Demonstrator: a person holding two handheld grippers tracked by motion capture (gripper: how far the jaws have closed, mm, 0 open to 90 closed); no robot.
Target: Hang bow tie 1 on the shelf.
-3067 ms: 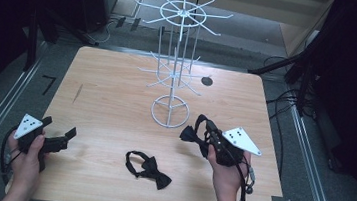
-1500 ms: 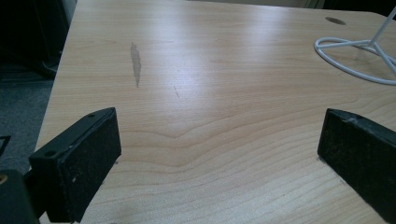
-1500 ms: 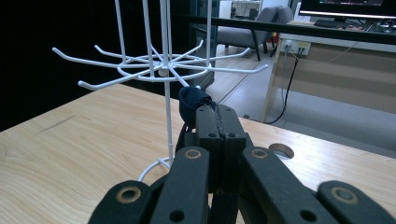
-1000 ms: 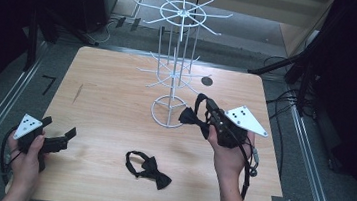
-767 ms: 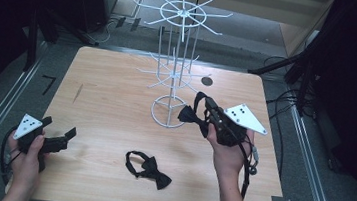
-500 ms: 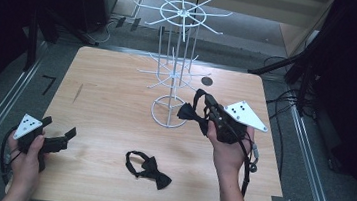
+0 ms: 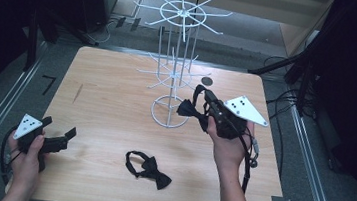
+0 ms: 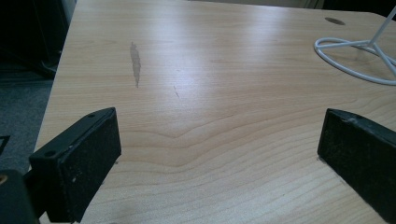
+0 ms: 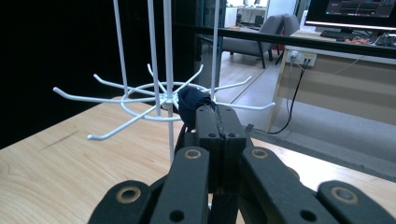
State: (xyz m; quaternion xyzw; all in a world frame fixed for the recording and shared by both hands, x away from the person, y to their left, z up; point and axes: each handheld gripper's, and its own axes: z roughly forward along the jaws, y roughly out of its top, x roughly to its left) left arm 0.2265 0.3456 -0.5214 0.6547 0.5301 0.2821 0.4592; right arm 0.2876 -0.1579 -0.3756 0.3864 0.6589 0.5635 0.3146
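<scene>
I find the right hand-held gripper [image 7: 204,111] raised above the tabletop [image 7: 106,103], just beside the white wire rack [image 7: 173,75], on the rack's right as the high view shows it. Its jaws are pressed together on a dark bow tie [image 7: 188,107]; in the right gripper view the cloth bunches out past the closed tips [image 9: 192,105], close in front of the rack's lower ring of hooks. I cannot tell from either view whether the cloth touches a hook. The strap of the tie loops up over the gripper body in the high view.

A second bow tie [image 7: 149,169] lies flat on the tabletop near the front edge, between the two hands and well apart from both grippers. Its strap curls in a loop to the left of the knot.

The left hand-held gripper [image 7: 62,139] rests low at the front left corner of the tabletop, held in the left hand [image 7: 27,152]. In the left gripper view its jaws stand wide apart with bare wood between them, and the rack's round base [image 8: 355,58] shows at the upper right.

As to writing: I can read no brand, label or lettering on the ties, the rack or the grippers. The grey plate [image 7: 245,109] on the right gripper carries a pattern of dark dots, not letters. A monitor in the background of the right gripper view shows content too small to read.
</scene>
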